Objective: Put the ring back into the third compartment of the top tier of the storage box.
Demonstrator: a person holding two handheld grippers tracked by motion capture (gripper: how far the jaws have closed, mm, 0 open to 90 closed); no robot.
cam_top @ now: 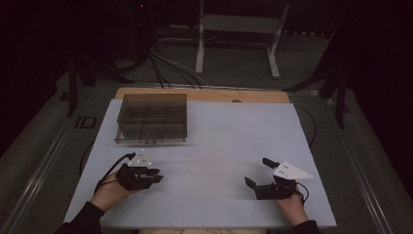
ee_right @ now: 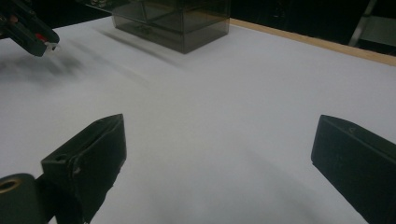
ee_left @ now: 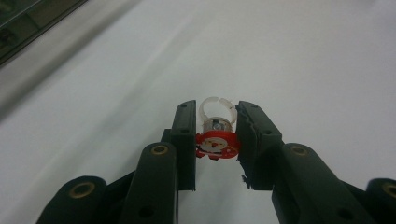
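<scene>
White table (cam_top: pixel 214 146) bears one box (cam_top: pixel 152 118); left gripper (ee_left: pixel 215 123) clasps one ring (ee_left: pixel 216 133)

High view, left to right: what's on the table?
Left gripper gripping a small red-and-clear plastic ring → smoky transparent compartment box → open right gripper.

A white sheet (cam_top: pixel 219 146) covers the counter (cam_top: pixel 253 95), leaving a strip of bare wood showing along the 12 o'clock edge. A smoky transparent box (cam_top: pixel 152 118) with inner compartments stands on the sheet toward 11 o'clock, near that far edge.
</scene>
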